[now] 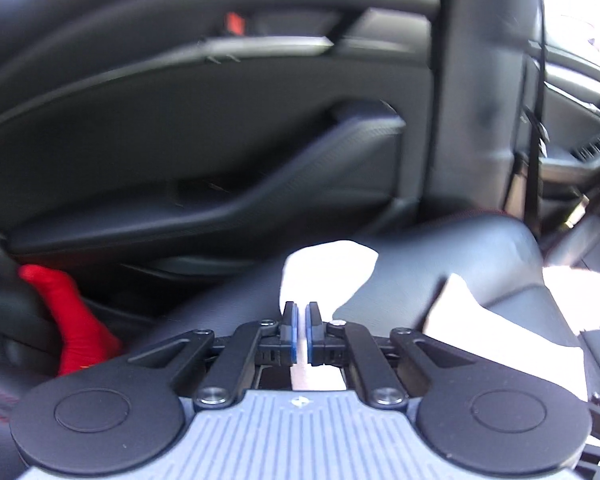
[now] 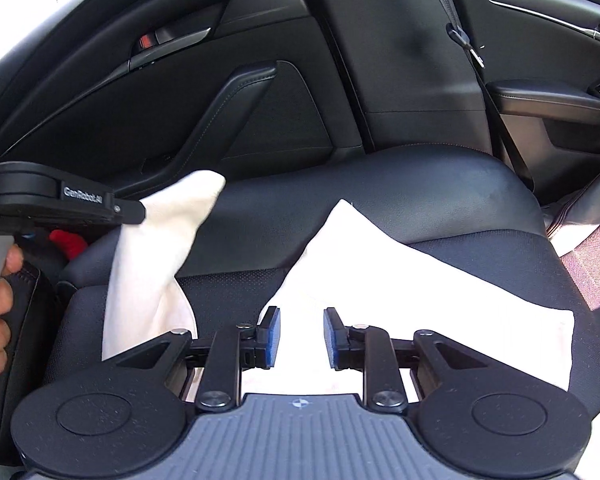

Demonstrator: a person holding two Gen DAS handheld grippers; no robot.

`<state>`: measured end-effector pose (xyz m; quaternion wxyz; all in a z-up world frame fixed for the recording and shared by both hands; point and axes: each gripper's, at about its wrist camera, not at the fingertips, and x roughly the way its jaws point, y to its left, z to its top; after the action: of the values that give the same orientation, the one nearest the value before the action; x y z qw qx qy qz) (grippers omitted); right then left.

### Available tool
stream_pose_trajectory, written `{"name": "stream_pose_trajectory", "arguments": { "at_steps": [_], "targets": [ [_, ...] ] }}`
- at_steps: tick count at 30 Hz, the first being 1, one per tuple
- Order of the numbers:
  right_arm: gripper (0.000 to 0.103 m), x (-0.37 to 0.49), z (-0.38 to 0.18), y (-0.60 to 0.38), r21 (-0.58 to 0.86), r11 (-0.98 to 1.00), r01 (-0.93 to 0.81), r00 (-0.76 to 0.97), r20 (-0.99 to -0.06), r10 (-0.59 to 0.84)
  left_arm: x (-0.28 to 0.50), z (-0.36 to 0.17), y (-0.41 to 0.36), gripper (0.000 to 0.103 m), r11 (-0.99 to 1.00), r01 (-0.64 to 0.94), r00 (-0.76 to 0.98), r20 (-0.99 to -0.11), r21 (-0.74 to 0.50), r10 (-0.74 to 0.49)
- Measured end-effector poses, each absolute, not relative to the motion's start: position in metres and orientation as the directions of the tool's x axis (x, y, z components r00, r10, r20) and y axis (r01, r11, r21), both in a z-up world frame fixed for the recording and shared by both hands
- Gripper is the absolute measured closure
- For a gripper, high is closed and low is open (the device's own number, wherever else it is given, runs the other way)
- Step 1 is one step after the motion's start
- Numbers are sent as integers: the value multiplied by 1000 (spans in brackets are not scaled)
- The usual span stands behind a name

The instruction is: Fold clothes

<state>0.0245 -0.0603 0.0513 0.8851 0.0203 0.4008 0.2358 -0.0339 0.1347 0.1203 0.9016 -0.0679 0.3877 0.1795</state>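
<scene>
The left gripper (image 2: 142, 212) has its blue pads nearly together, apparently pinching a lifted corner of the white cotton garment (image 2: 400, 280) spread on the black car seat (image 2: 420, 188). The right gripper (image 2: 302, 336), fingers well apart, empty, hovers nearer the flat body, which runs rightward.

Ahead of the grippers a black car seat (image 2: 380, 208) meets a dark door panel (image 2: 204, 112), with a seat belt (image 2: 496, 112) hanging right.

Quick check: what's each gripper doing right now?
Left gripper: shut on the white garment, lifting a corner.
Right gripper: open, above the garment, holding nothing.
</scene>
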Motion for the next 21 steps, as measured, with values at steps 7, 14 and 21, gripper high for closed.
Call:
{"name": "stream_pose_trajectory", "arguments": {
  "at_steps": [7, 14, 21],
  "targets": [
    [73, 9, 55, -58, 200, 882, -427, 561, -707, 431, -56, 137, 146, 100, 888, -449, 611, -689, 103, 389],
    [67, -5, 63, -76, 170, 903, -394, 579, -718, 388, -61, 144, 149, 87, 885, -433, 599, -678, 173, 425],
    [66, -10, 63, -114, 104, 946, -308, 604, -747, 279, -70, 156, 137, 55, 915, -355, 641, -663, 191, 387]
  ]
}}
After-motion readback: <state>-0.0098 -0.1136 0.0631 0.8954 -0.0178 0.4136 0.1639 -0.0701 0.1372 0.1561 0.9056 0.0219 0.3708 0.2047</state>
